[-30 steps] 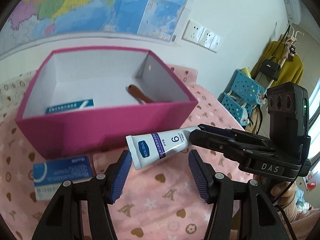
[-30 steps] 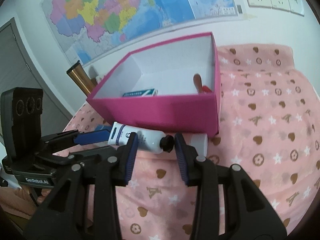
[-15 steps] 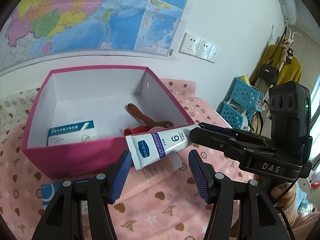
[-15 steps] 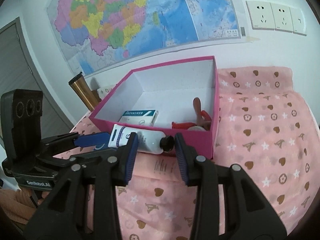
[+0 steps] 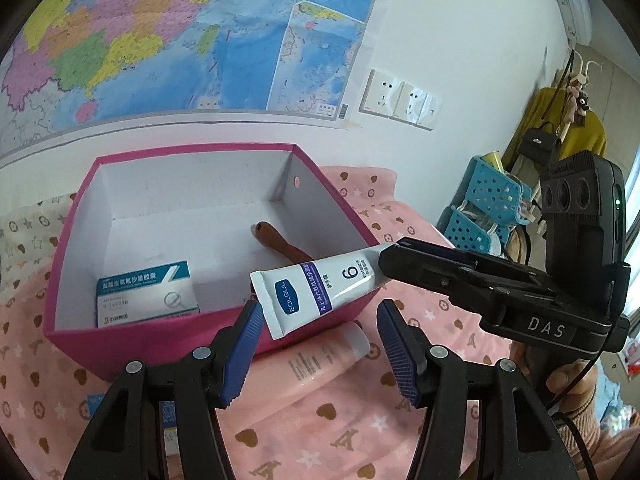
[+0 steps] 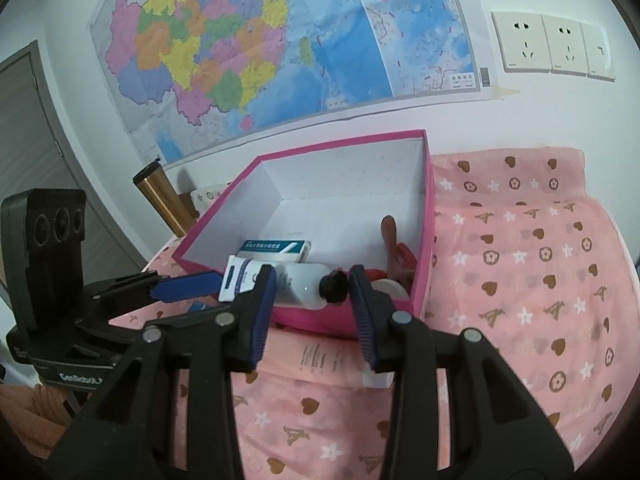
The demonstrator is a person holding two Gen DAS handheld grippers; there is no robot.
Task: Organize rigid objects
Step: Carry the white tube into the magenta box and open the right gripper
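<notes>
The right gripper (image 6: 314,286), jaws closed on the white squeeze tube (image 5: 320,289), holds it over the pink cardboard box (image 5: 152,340) (box and brush inside), left gripper (image 5: 318,338) open and empty, pink tube (image 5: 320,360) remaining outside.

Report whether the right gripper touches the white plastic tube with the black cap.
Touching. Left wrist view: right gripper clamps white tube at cap end.

glossy plastic tube (image 5: 320,289), matt cardboard box (image 5: 80,340), soft printed cloth (image 6: 520,320), wooden handle (image 5: 276,240).
</notes>
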